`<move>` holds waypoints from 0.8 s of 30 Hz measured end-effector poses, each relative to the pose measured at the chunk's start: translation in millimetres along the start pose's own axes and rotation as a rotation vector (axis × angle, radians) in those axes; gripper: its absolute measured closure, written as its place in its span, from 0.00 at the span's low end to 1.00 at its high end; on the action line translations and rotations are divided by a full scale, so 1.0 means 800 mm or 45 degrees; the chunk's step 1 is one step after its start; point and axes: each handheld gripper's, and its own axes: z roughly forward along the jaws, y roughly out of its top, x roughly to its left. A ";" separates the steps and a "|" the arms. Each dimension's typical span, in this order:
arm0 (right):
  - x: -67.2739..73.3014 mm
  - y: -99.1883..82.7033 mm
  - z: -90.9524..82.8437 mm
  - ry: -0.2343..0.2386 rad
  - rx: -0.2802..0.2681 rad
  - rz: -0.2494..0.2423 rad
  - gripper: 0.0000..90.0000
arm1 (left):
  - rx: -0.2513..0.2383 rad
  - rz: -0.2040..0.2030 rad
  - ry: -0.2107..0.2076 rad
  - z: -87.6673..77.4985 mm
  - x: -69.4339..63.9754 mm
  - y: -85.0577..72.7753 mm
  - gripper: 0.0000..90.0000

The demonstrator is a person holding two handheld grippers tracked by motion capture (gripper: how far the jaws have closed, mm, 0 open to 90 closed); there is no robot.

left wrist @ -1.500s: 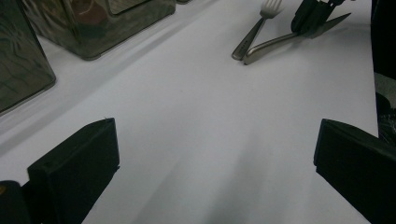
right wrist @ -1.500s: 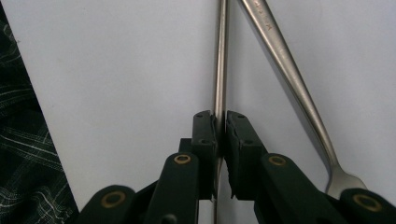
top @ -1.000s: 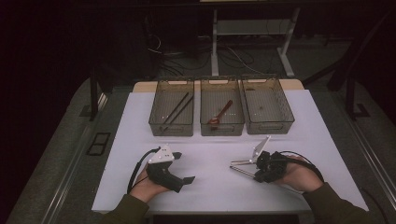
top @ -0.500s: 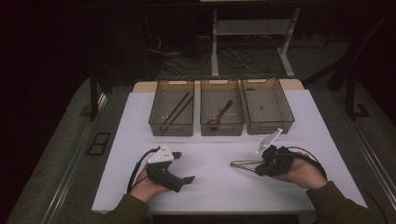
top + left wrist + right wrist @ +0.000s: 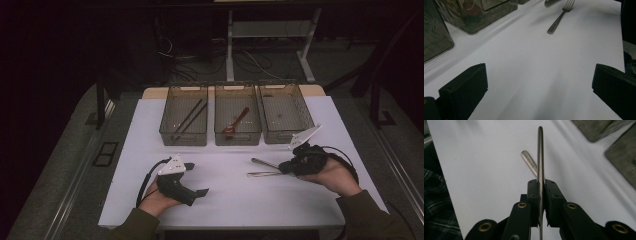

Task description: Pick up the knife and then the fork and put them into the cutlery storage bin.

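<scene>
My right gripper [image 5: 286,168] [image 5: 540,185] is shut on a slim metal utensil [image 5: 262,163] [image 5: 540,152]. It is seen edge-on, with its rounded end pointing left, just above the white tabletop [image 5: 230,200]. What kind of utensil it is I cannot tell. A metal fork [image 5: 262,174] [image 5: 560,17] lies flat on the table just beside it on the near side, and its handle [image 5: 529,162] shows to the left of the held piece. My left gripper [image 5: 196,178] [image 5: 539,92] rests on the table at the near left, open, with bare tabletop between its jaws.
Three clear bins stand in a row at the far side. The left bin [image 5: 170,131] holds dark chopsticks [image 5: 189,117], the middle bin [image 5: 220,136] holds a reddish spoon [image 5: 236,121], and the right bin [image 5: 305,117] looks bare. The table's front edge [image 5: 225,225] runs close to both forearms.
The right hand has risen and drifted to the right and away, with the utensil held in its jaws. The fork stays on the table. The left hand has not moved.
</scene>
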 end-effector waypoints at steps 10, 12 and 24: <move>-0.033 0.009 -0.045 -0.084 -0.136 0.073 0.91 | -0.012 -0.007 0.002 -0.001 0.001 -0.001 0.00; -0.041 0.013 -0.054 -0.096 -0.166 0.090 0.91 | -0.013 -0.014 0.001 -0.001 0.000 -0.001 0.00; -0.099 0.040 -0.082 -0.206 -0.246 0.247 0.91 | -0.017 -0.014 -0.001 -0.002 0.000 -0.001 0.00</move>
